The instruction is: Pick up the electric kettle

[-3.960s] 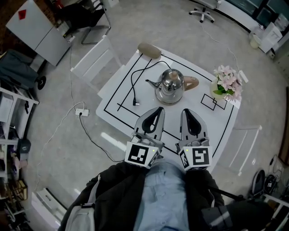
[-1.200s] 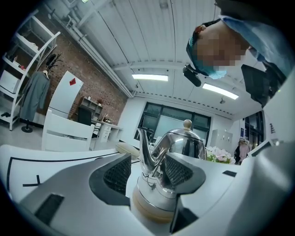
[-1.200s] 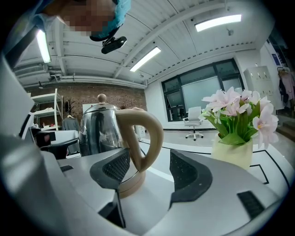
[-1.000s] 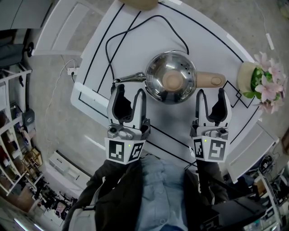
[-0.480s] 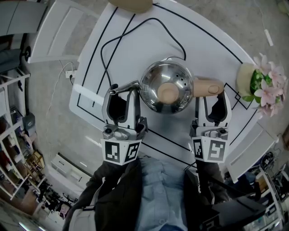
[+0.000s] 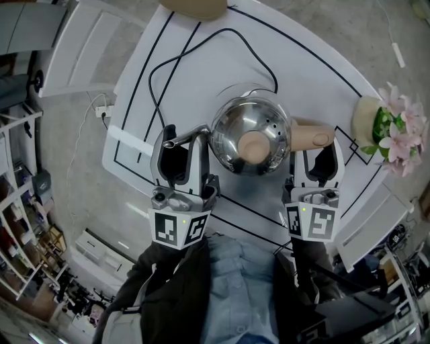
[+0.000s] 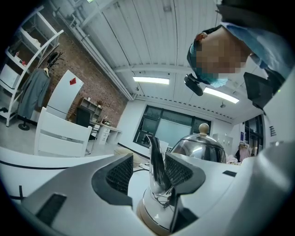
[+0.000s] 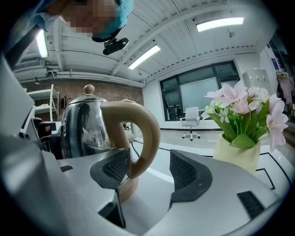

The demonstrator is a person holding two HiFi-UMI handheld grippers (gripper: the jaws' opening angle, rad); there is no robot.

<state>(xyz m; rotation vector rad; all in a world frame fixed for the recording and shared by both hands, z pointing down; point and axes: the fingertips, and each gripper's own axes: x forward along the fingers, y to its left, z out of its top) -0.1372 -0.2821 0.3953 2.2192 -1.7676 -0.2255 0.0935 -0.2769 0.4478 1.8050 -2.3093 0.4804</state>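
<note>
A shiny steel electric kettle with a tan lid knob stands on the white table. Its thin spout points left and its tan handle points right. My left gripper is open with the spout between its jaws, close to the right pad. My right gripper is open too, and the handle passes between its jaws, up against the left pad. The kettle body fills the left of the right gripper view.
A pot of pink flowers stands at the table's right edge, just beyond the handle. A black cord loops over the table behind the kettle. A tan oval object lies at the far edge. A white chair stands at the left.
Both grippers have moved forward to the kettle. The spout now sits between the left jaws and the handle between the right jaws. The head camera has dropped much closer.
</note>
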